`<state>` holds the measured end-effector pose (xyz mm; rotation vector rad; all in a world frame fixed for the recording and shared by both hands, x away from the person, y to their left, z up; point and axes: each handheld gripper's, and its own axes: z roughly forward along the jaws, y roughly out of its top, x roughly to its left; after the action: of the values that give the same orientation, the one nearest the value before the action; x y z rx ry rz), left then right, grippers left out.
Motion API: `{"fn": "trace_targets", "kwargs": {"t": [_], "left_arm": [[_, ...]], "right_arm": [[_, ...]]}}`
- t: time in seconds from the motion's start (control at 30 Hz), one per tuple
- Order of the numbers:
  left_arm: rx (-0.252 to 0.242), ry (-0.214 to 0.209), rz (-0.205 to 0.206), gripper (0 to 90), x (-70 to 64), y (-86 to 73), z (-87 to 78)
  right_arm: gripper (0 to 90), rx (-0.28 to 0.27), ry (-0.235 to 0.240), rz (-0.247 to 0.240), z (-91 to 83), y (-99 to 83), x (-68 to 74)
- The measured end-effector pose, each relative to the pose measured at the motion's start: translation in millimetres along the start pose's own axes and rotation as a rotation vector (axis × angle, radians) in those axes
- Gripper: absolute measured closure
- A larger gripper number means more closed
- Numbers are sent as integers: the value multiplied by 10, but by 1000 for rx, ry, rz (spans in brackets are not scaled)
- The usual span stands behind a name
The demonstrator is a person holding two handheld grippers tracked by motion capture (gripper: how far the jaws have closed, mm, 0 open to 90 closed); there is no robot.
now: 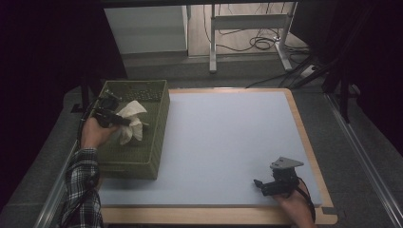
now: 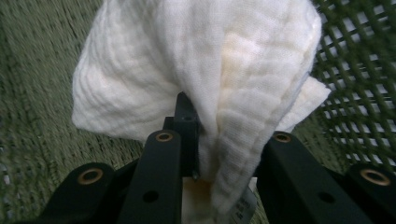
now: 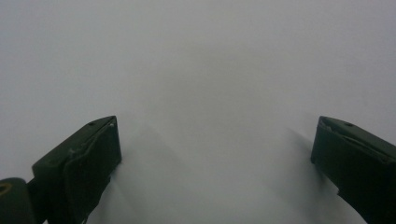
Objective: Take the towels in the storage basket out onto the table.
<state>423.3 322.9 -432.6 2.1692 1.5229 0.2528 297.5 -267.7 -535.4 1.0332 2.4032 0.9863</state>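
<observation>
**Left claw clamped on the white cloth over the basket**

Your left claw had its jaws closed on a white cloth, held bunched above the open green basket. In the left gripper view the cloth billowed up and out from between the two black jaws, a fold of it pinched tight in the narrow gap, with a small tag hanging just below the pinch. Green mesh of the basket wall stood behind it on the right of that view, and the woven basket floor lay blurred to the left.

Your left hand sat over the basket's left rim, plaid sleeve trailing back toward the near edge. The basket stood at the left edge of the counter, on its pale blue-grey mat.

Your right claw was well apart from all this, low over the near right corner of the counter, the grey plate on top. In the right gripper view its jaws stood wide apart with nothing between them, bare mat beneath. Your right hand gripped it from the near edge.
</observation>
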Motion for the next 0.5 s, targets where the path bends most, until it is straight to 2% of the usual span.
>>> {"fn": "trace_targets", "kwargs": {"t": [0.1,0.5], "left_arm": [[-34,-13,-1,754,-13,-13,-87],[-130,-4,11,749,-95,-28,-441]], "right_arm": [[18,0,0,0,0,0,0],[17,1,-1,0,-1,-1,1]]}}
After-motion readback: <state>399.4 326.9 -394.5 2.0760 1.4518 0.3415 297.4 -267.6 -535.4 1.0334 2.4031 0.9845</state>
